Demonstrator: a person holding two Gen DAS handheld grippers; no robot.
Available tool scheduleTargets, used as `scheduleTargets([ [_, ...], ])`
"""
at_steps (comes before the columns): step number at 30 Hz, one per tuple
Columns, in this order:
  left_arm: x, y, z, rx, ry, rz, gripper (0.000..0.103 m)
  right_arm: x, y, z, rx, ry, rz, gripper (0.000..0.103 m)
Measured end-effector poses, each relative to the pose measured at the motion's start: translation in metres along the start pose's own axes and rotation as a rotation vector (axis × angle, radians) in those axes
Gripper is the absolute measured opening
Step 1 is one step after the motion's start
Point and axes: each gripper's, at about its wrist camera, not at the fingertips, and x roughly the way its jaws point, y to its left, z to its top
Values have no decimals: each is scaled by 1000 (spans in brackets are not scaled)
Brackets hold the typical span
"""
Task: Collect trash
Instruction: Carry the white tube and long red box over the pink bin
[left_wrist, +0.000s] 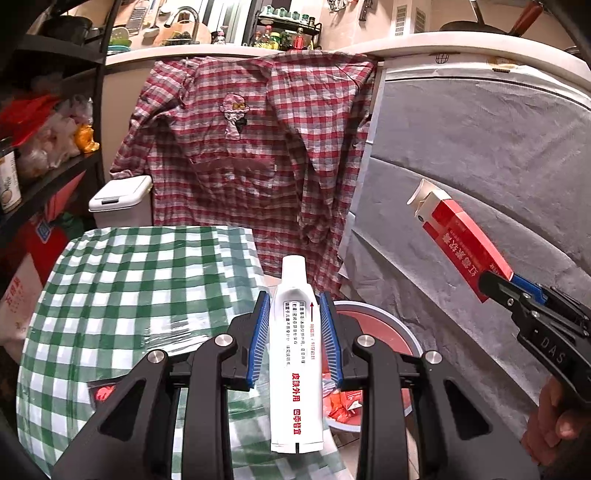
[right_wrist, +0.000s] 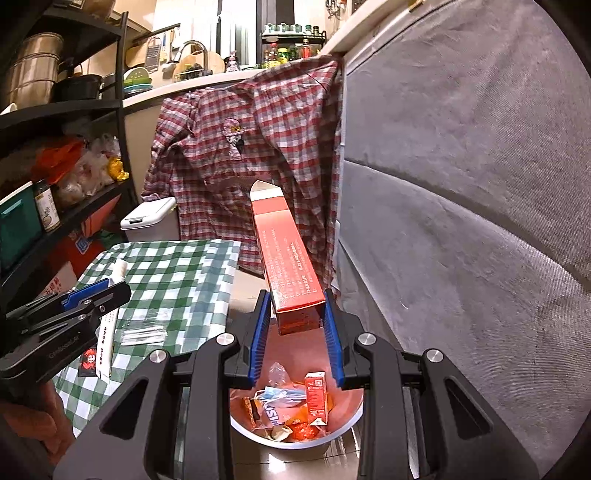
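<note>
My left gripper (left_wrist: 294, 306) is shut on a white tube (left_wrist: 295, 354) with red print, held over the edge of the green checked table (left_wrist: 110, 295). My right gripper (right_wrist: 297, 306) is shut on a long red carton (right_wrist: 286, 258) with an open white flap, held above the round trash bin (right_wrist: 351, 417). The bin holds several pieces of trash: a small red box (right_wrist: 317, 400), a face mask (right_wrist: 280, 397) and orange wrappers. In the left wrist view the right gripper (left_wrist: 495, 286) holds the carton (left_wrist: 461, 240) at the right, and the bin (left_wrist: 369, 332) lies below the tube.
A clear plastic wrapper (right_wrist: 142, 330) and a small black sachet (right_wrist: 88, 362) lie on the table. A plaid shirt (left_wrist: 251, 147) hangs from the counter behind. A white lidded bin (left_wrist: 120, 199) stands at the back left. Grey fabric (right_wrist: 461, 221) covers the right. Shelves (right_wrist: 55, 166) stand at the left.
</note>
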Motion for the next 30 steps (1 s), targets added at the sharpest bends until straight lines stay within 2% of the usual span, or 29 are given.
scheduleTargets([
  [5, 14, -8, 2, 8, 12, -17, 28, 7, -7, -1, 13, 18, -20, 29],
  [15, 42, -21, 6, 20, 56, -103, 28, 28, -10, -4, 18, 61, -41, 28],
  [30, 66, -36, 3, 28, 98, -134, 28, 42, -13, -4, 32, 85, -38, 28],
])
